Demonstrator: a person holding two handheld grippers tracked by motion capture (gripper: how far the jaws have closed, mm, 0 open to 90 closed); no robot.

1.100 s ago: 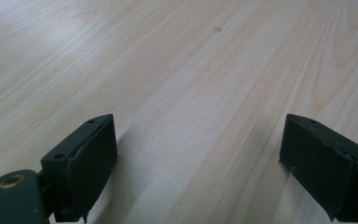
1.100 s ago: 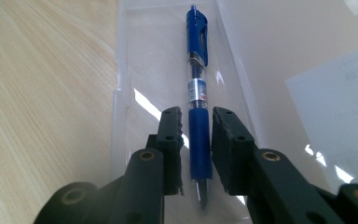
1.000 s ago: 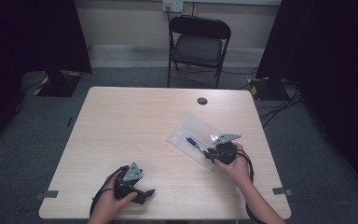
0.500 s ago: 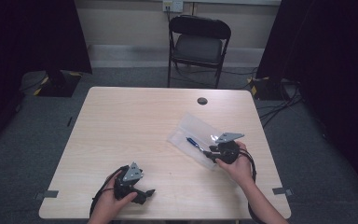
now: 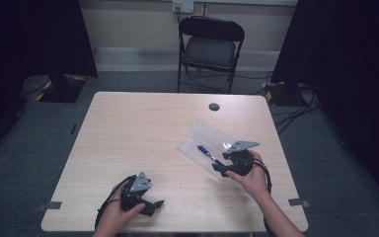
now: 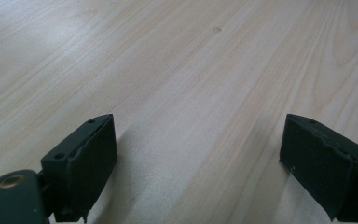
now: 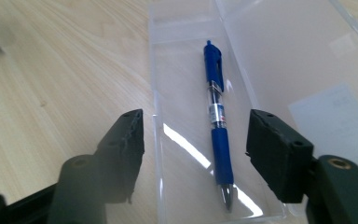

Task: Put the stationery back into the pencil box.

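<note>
A clear plastic case lies open on the right half of the wooden table, with a blue pen inside it. My right gripper sits at the case's near end, and its jaws have just been opening. In the right gripper view, the pen lies in the case between the spread jaws of the right gripper, and neither pad touches it. My left gripper rests near the table's front left. In its own view the left gripper is open over bare wood.
A black folding chair stands beyond the far edge of the table. A dark round grommet sits in the tabletop behind the case. Black curtains hang on both sides, and cables lie on the floor at the right.
The right hand has shifted very slightly at the case's near end. The left hand and the case have kept still.
</note>
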